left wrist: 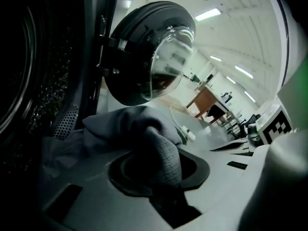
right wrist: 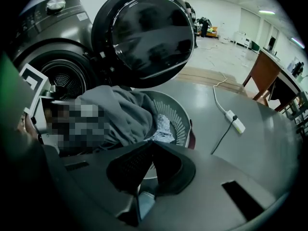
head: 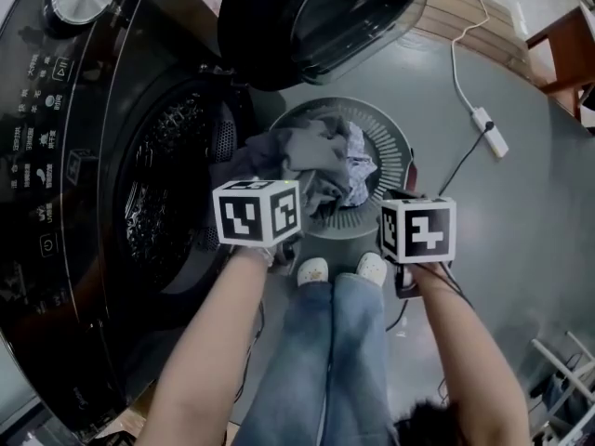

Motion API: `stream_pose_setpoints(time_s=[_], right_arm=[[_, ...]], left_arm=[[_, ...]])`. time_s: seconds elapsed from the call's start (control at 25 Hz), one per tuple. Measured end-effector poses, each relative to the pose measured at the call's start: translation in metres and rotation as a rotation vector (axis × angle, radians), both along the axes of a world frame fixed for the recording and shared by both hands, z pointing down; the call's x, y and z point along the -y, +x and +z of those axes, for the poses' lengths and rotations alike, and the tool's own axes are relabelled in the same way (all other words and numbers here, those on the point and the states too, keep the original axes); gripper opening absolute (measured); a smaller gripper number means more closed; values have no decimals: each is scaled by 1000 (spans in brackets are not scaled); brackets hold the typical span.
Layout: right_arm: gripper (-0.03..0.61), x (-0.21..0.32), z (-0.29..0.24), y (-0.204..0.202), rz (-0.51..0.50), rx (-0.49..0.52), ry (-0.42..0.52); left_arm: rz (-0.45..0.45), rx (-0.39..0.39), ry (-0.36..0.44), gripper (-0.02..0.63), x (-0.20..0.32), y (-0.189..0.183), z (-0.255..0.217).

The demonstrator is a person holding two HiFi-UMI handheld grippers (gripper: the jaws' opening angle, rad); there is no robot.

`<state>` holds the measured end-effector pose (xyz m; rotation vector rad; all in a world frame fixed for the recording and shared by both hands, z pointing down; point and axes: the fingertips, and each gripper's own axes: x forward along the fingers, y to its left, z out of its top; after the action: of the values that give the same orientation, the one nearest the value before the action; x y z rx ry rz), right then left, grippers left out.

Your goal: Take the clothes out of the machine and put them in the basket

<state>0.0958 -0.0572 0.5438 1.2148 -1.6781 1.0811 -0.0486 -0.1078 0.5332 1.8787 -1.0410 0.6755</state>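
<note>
A dark front-loading washing machine (head: 56,156) stands at the left, its drum (head: 167,198) exposed and its round door (head: 316,17) swung wide. My left gripper (head: 263,214) is shut on a grey garment (head: 297,156), which hangs between the drum mouth and the round grey basket (head: 395,142). In the left gripper view the grey garment (left wrist: 144,129) bunches between the jaws of the left gripper (left wrist: 161,177). A pale patterned cloth (head: 358,161) lies in the basket. My right gripper (head: 416,230) hovers at the basket's near right rim; in its own view the right gripper (right wrist: 150,150) is shut and holds nothing.
A white power strip (head: 490,130) with its cable lies on the grey floor at the right. A wooden desk (head: 567,54) stands at the far right. The person's legs and white shoes (head: 339,269) stand just before the basket. A metal rack (head: 567,379) sits at the lower right.
</note>
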Motion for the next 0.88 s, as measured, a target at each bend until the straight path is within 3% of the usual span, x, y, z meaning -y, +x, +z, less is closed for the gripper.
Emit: stream_pose_setpoints(time_s=[0.24,0.36,0.48,0.52,0.56,0.64,0.76,0.88], right_arm=[[2,-3,-1,15,41,5,-2],[2,-5,1,17,43,6,-4],[2,-7,2,18,47,8,-8],[2,-8,2,18,47,8,-9],[2,-8,2,18,47,8,-9],[2,-8,3,18,46,8,-10],[2,-7,5,18,44,7,-9],[2,-8,7,17,45,3,-14]], left_arm=[[-15,-172,-7,91,5,41,-14],[-35,-198,17,92,10,50,-19],[-17,-138,9,100,10,51,-12],[-7,-109,1,173,9,51,-8],[-1,-85,-7,293,8,51,-4],[-13,-56,-15,428,8,46,1],[-48,3,-6,451,10,27,6],[-47,131,15,471,9,-4,14]])
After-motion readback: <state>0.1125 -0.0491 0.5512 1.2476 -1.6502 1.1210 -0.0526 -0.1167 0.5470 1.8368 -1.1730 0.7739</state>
